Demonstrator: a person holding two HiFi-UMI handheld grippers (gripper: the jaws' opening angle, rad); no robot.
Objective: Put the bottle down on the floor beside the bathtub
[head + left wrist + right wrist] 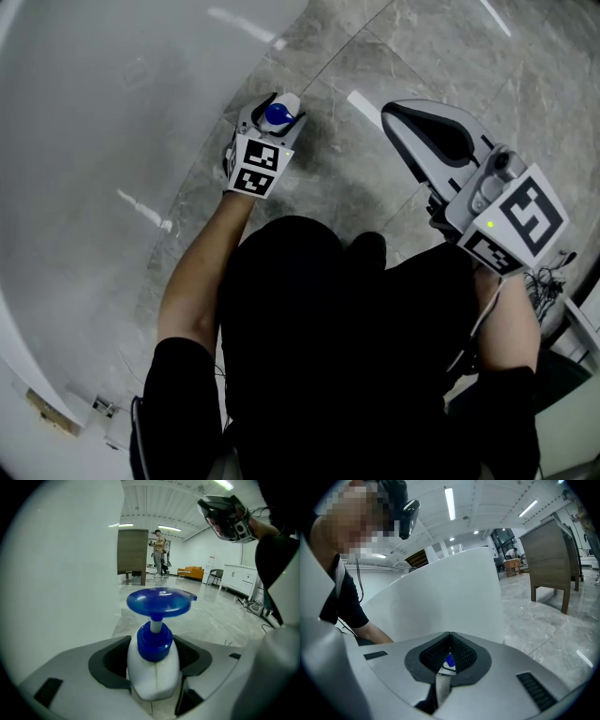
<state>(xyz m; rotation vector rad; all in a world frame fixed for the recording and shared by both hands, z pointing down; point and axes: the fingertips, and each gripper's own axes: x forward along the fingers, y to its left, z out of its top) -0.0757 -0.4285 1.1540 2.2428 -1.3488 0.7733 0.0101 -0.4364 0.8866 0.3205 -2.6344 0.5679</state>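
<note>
A white pump bottle (279, 114) with a blue pump top stands upright between the jaws of my left gripper (272, 127), low over the grey marble floor (375, 56) right beside the white bathtub (103, 112). In the left gripper view the dark pads press on both sides of the bottle (154, 663), and the tub wall (61, 573) fills the left. Whether the bottle's base touches the floor I cannot tell. My right gripper (392, 114) hangs higher at the right, shut and holding nothing. Through the slit below its tips the bottle (449, 660) shows.
A brown wooden cabinet (132, 551) stands on the floor past the tub, with two people (160, 552) beside it. An orange sofa (193, 573) and white cupboards (241, 578) lie farther off. Cables (548, 281) trail at the right edge.
</note>
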